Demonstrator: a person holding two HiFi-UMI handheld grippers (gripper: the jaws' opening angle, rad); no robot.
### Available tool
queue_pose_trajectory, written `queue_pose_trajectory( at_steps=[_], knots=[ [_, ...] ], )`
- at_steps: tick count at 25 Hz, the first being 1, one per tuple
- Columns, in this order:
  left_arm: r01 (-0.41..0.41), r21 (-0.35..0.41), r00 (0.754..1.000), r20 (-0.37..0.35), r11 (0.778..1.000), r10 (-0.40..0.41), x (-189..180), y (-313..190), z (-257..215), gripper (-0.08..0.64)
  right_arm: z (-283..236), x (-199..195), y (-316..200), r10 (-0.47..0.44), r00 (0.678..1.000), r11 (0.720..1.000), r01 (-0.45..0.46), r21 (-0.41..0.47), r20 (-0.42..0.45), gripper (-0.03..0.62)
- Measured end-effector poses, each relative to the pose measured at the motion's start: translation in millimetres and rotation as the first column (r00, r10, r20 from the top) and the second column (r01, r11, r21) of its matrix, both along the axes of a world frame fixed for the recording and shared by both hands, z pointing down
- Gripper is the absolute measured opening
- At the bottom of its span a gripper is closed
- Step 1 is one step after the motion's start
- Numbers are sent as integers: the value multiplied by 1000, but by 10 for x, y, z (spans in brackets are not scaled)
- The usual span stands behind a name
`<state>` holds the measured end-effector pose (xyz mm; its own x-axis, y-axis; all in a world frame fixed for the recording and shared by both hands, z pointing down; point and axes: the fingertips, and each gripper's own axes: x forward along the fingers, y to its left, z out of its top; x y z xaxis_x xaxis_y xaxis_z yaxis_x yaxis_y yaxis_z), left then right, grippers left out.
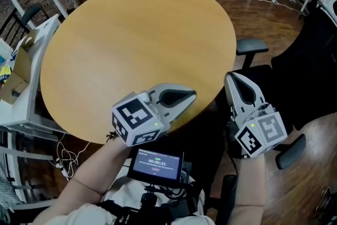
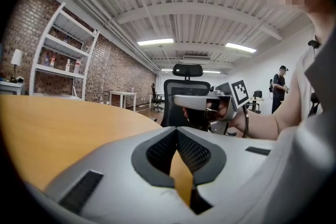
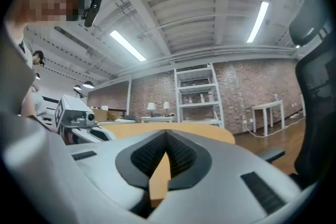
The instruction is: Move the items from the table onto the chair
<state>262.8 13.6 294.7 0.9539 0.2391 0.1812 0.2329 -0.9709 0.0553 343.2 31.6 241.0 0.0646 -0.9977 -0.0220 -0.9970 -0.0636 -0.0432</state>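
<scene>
wooden table (image 1: 137, 34) edge beside chair (image 1: 251, 47)

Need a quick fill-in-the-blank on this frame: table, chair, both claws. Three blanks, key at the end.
1. The wooden table has a ___ top.
2. The office chair at the table's right in the head view is ___ in colour.
3. The left claw and the right claw each have their jaws ___, with nothing between them.
Missing words: round; black; shut.
</scene>
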Motion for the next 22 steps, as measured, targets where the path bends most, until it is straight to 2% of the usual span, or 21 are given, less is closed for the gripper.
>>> queue_pose_trajectory(
  at_steps=[4, 8, 14, 22],
  knots=[
    [46, -7, 999, 2, 999, -46, -100, -101, -97, 4, -189, -418, -244, -144, 989, 989, 143, -24, -27, 5],
    [122, 7, 992, 9, 992, -122, -440, -487, -20, 4, -159, -947, -770, -278, 960, 960, 278, 10, -37, 5],
    [177, 4, 984, 4, 984, -177, -886, -806, 64, 3, -49, -1526, -1215, -376, 926, 926, 376, -1, -38, 5],
    [266, 7, 964, 0, 964, -266, -1363, -1127, 62, 4, -8, -2034, -1573, -465, 885, 885, 465, -6, -8, 5]
  ],
)
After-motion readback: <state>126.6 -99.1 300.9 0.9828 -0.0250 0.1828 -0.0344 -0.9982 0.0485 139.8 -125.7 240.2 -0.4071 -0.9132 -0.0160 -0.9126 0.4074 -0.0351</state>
